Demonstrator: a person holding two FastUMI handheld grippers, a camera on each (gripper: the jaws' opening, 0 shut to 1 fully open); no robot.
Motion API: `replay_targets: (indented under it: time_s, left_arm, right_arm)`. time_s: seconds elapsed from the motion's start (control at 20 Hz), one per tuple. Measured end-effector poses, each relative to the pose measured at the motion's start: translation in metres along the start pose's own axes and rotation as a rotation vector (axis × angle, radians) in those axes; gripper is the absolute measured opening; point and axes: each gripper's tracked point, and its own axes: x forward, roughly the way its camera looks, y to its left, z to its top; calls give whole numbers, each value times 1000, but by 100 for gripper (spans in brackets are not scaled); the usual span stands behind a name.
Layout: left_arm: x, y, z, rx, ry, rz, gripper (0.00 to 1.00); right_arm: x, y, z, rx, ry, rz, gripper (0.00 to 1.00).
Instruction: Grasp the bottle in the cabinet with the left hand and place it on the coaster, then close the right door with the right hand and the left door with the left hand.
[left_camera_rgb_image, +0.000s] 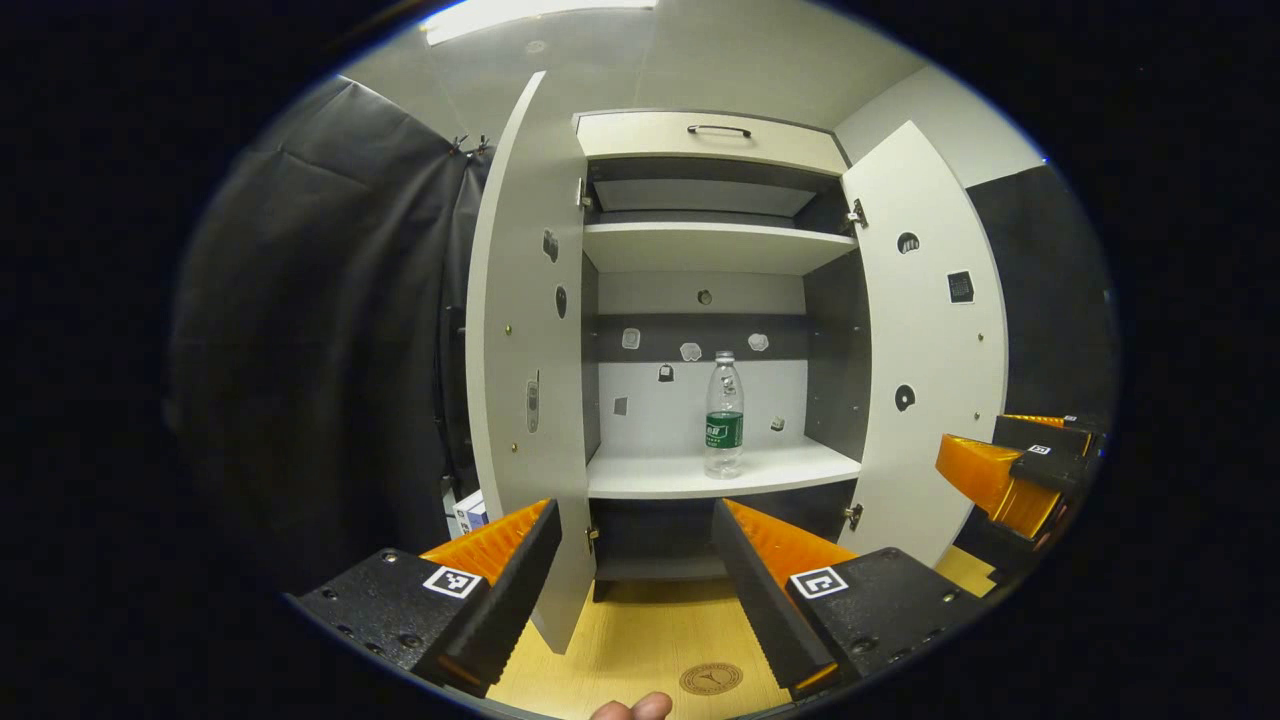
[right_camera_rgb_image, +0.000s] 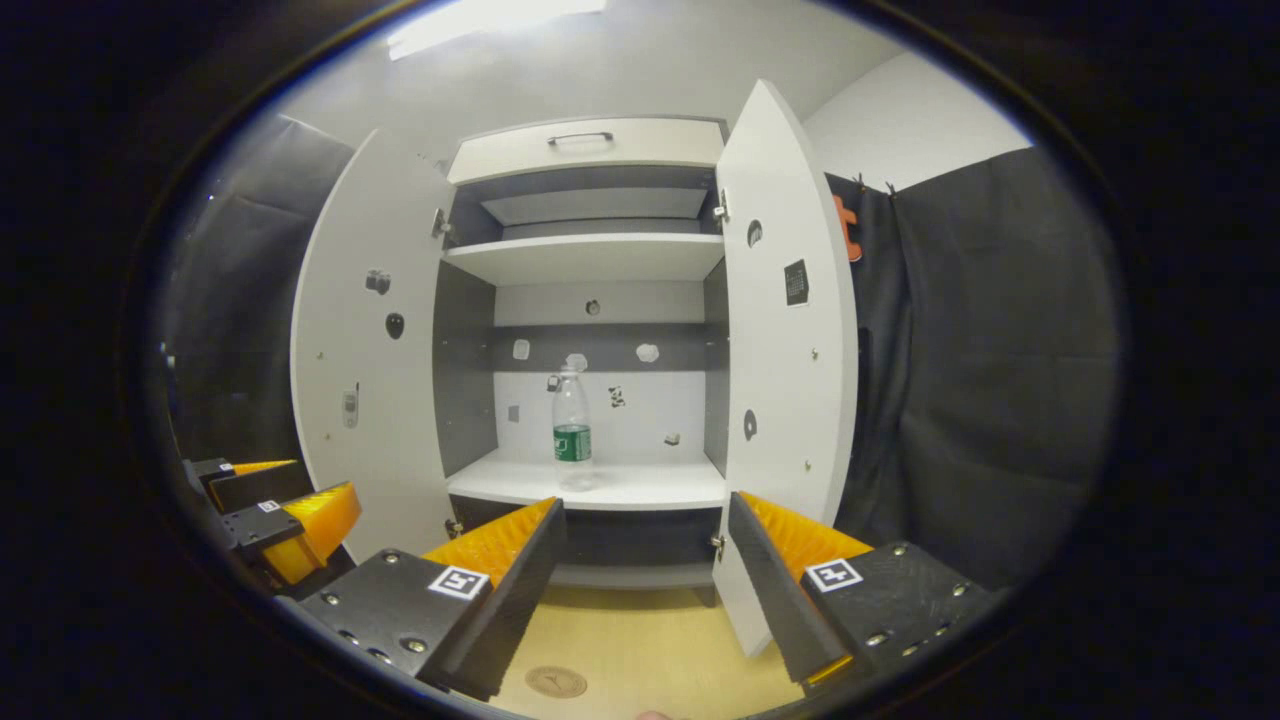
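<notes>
A clear plastic bottle (left_camera_rgb_image: 724, 414) with a green label stands upright on the cabinet's lower shelf (left_camera_rgb_image: 720, 472); the right gripper view has the bottle (right_camera_rgb_image: 572, 426) left of centre on that shelf. Both cabinet doors are swung wide: the left door (left_camera_rgb_image: 525, 350) and the right door (left_camera_rgb_image: 925, 340). A round brown coaster (left_camera_rgb_image: 711, 678) lies on the wooden table below, and the coaster (right_camera_rgb_image: 556, 682) appears at the bottom of the right gripper view. My left gripper (left_camera_rgb_image: 635, 570) hangs open well short of the shelf. My right gripper (right_camera_rgb_image: 645, 565) is open too, empty.
An upper shelf (left_camera_rgb_image: 710, 245) and a drawer with a handle (left_camera_rgb_image: 718, 130) top the cabinet. The right gripper (left_camera_rgb_image: 1010, 470) shows beside the right door, the left gripper (right_camera_rgb_image: 275, 515) beside the left door (right_camera_rgb_image: 365, 350). Black cloth walls flank both sides. A fingertip (left_camera_rgb_image: 632, 709) pokes in below.
</notes>
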Motion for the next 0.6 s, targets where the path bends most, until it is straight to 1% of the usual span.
replay_targets:
  time_s: [0.05, 0.1, 0.4, 0.45, 0.55, 0.6]
  left_arm:
    - [0, -1, 0, 0, -1, 1, 96]
    - [1, -1, 0, 0, -3, 0, 96]
    - [7, -10, -1, 8, 0, -5, 96]
    - [10, -12, -2, 7, 3, -4, 96]
    - [18, -19, -2, -2, 7, -5, 96]
    - [24, -25, -2, -4, 11, -9, 96]
  right_arm:
    - [0, -1, -1, -2, 1, -2, 95]
    - [0, -3, 0, -2, 0, -3, 99]
    - [4, -8, 1, -3, -3, 1, 99]
    - [5, -9, 1, -3, -3, 4, 95]
    - [7, -13, 3, -5, -5, 16, 95]
    - [8, -14, 4, -5, -3, 26, 99]
